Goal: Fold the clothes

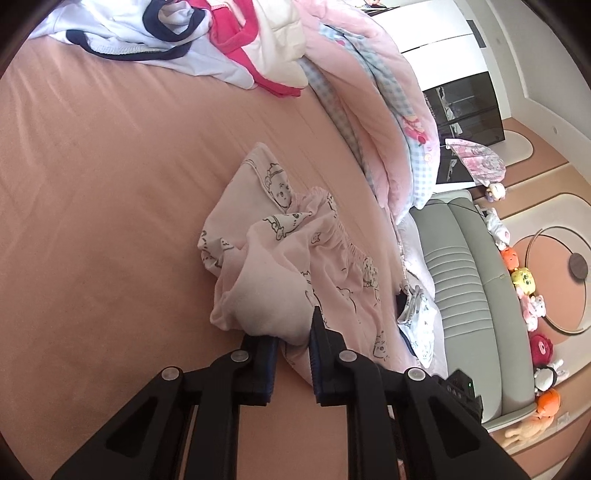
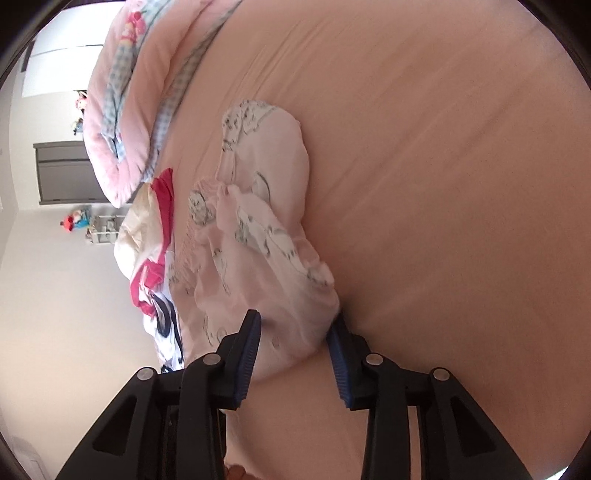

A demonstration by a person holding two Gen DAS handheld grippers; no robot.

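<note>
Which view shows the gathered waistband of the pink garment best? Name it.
The left wrist view: the gathered waistband runs sharp and unobstructed across the pink garment. The right wrist view shows the same garment bunched and blurred, with no clear waistband.

Bedroom, daylight. Bed [image 1: 92, 184] has a salmon-pink sheet, with a pink quilt [image 1: 373, 122] bunched along one edge. Grey padded headboard [image 1: 465, 266] carries a row of plush toys [image 1: 524, 280] on its ledge. White wardrobe doors [image 1: 436, 33] beside a dark glass cabinet [image 1: 465, 107]. Plain white wall [image 2: 55, 295], grey door [image 2: 62, 173].
</note>
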